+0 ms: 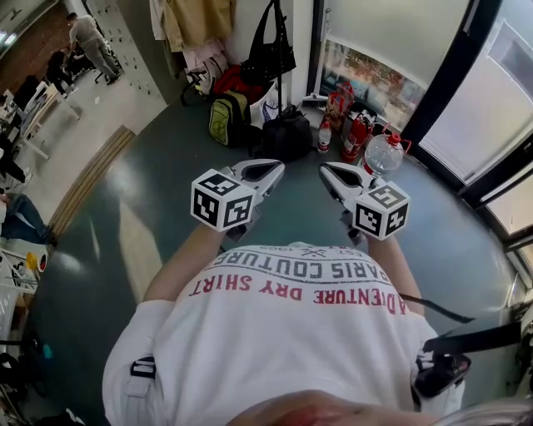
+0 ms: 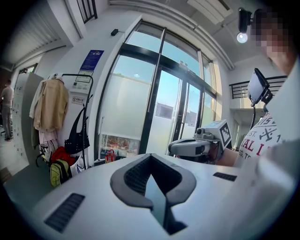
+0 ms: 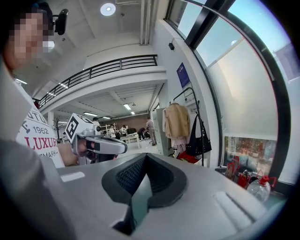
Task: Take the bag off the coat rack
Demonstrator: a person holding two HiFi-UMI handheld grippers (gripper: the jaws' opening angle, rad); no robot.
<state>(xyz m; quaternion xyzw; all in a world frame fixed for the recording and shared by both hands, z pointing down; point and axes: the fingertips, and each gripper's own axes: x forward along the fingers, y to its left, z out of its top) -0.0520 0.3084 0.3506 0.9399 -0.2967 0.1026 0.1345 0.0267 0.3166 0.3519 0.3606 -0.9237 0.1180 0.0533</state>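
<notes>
A black handbag (image 1: pixel 271 52) hangs by its straps from the black coat rack (image 1: pixel 279 87) at the far wall, beside a beige coat (image 1: pixel 198 21). Both grippers are held at chest height, well short of the rack. My left gripper (image 1: pixel 268 171) is shut and empty, and so is my right gripper (image 1: pixel 333 173). In the left gripper view the handbag (image 2: pixel 78 138) hangs far off to the left of the shut left gripper (image 2: pixel 151 158). In the right gripper view the handbag (image 3: pixel 198 140) hangs to the right, beyond the shut right gripper (image 3: pixel 146 157).
Below the rack on the floor lie a green-and-black backpack (image 1: pixel 226 118), a red bag (image 1: pixel 239 83) and a black bag (image 1: pixel 288 135). Red fire extinguishers (image 1: pixel 355 135) and a water jug (image 1: pixel 384 154) stand by the window. People stand far off to the left.
</notes>
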